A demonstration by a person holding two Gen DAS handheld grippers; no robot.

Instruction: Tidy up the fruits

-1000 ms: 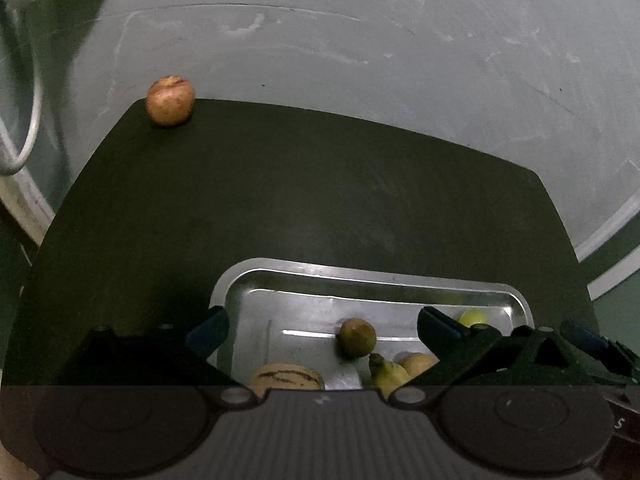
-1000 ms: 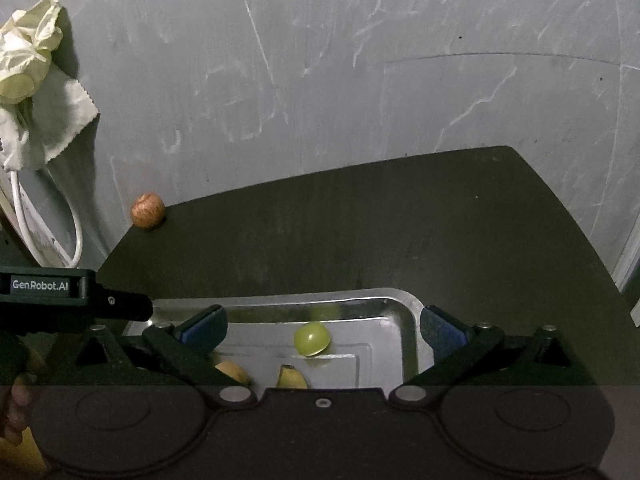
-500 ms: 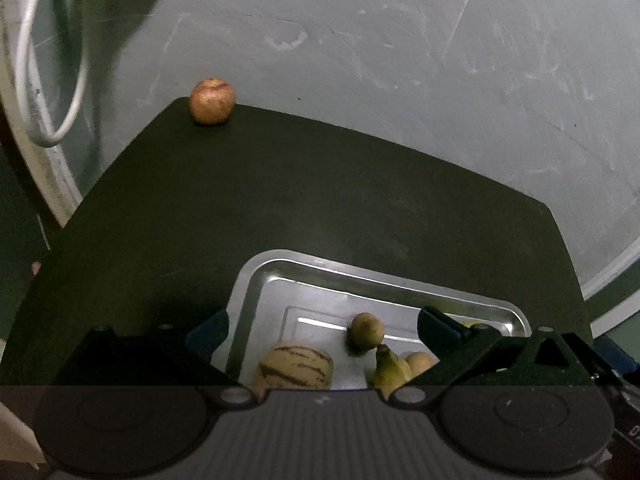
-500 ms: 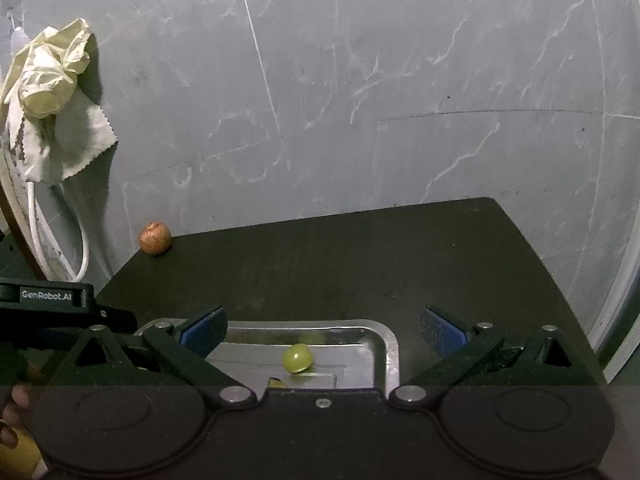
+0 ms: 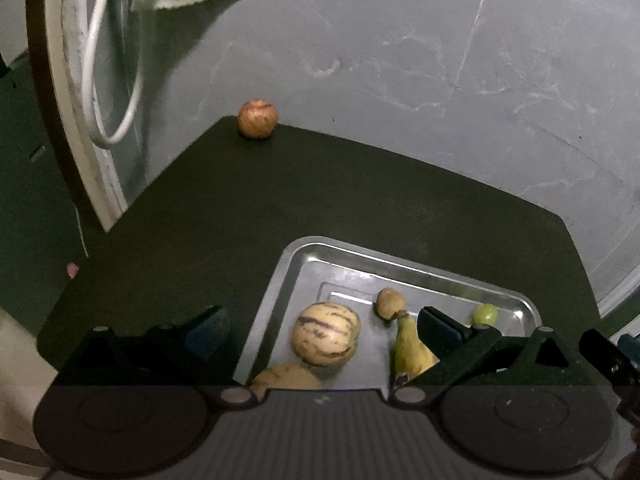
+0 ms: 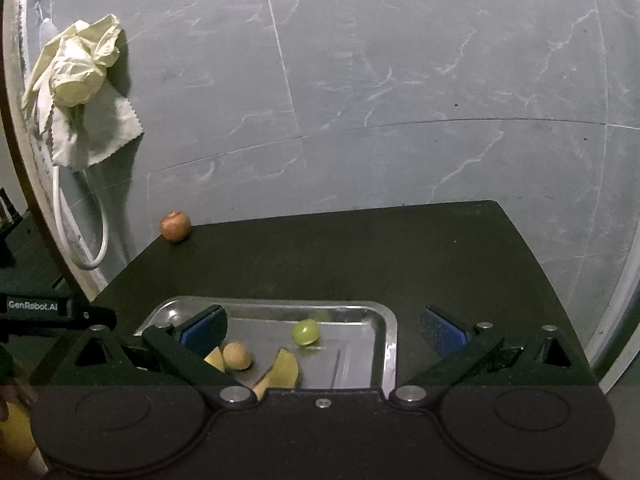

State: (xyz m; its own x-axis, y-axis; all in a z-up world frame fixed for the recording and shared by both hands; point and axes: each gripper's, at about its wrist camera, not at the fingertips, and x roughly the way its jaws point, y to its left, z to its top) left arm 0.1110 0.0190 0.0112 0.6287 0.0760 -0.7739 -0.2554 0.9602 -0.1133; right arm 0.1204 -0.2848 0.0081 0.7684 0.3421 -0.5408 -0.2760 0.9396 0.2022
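A metal tray (image 5: 404, 268) (image 6: 388, 340) sits on the dark table near me. It holds a striped pale melon (image 5: 325, 334), a small brown fruit (image 5: 390, 303) (image 6: 237, 355), a banana (image 5: 410, 350) (image 6: 282, 372), a green grape (image 5: 485, 314) (image 6: 306, 332) and a tan fruit (image 5: 286, 378) at the near edge. A reddish apple (image 5: 257, 118) (image 6: 175, 225) lies alone at the table's far left corner against the wall. My left gripper (image 5: 322, 330) hangs open above the tray's left part. My right gripper (image 6: 322, 330) is open over the tray's right part. Both hold nothing.
The dark table (image 6: 360, 256) ends at a grey wall (image 6: 400, 80). A pale cloth (image 6: 76, 80) and a white cable loop (image 5: 96, 80) hang on the wall at left. The left gripper's body (image 6: 40, 308) shows at the right view's left edge.
Both grippers have pulled back and risen from the tray, so more wall and more of the tray's fruit show. The apple stays in its corner. Both remain open.
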